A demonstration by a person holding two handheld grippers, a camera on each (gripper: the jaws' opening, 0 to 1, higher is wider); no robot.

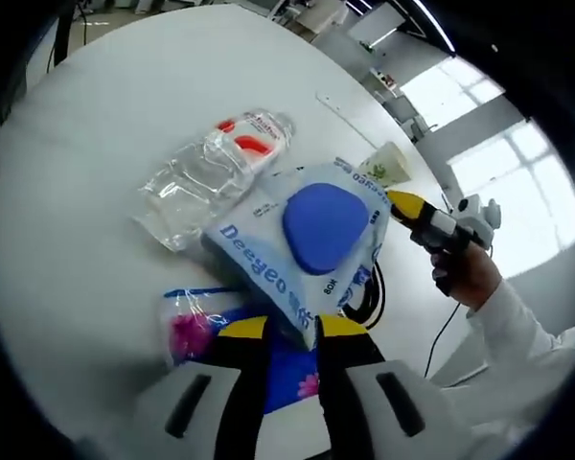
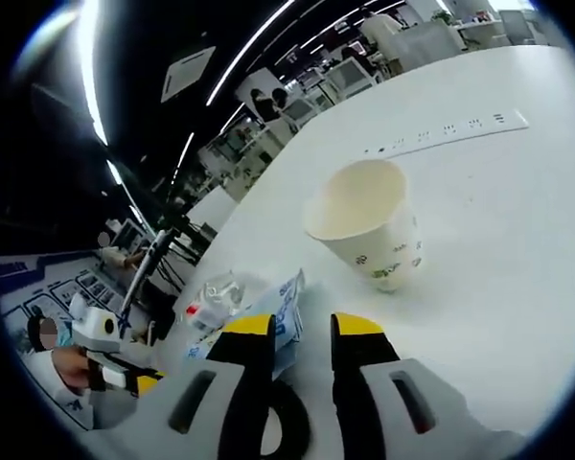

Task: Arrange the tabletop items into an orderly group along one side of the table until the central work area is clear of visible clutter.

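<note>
Gathering clutter on the white bench: wipes pack in hand, cup waiting.

The left tool (image 1: 292,331) is closed on the corner of the wipes pack (image 1: 311,240), which sits against the plastic bottle (image 1: 211,172) and a small bag (image 1: 196,326). The right tool (image 2: 302,331) hangs with jaws apart, gripping nothing, near the paper cup (image 2: 369,225). Next, I judge, the pack should go aside and the cup join the group.

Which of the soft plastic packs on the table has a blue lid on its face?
The Deeyeo wipes pack: its blue lid faces up, while the clear bag beyond it bears red print and no lid.
</note>
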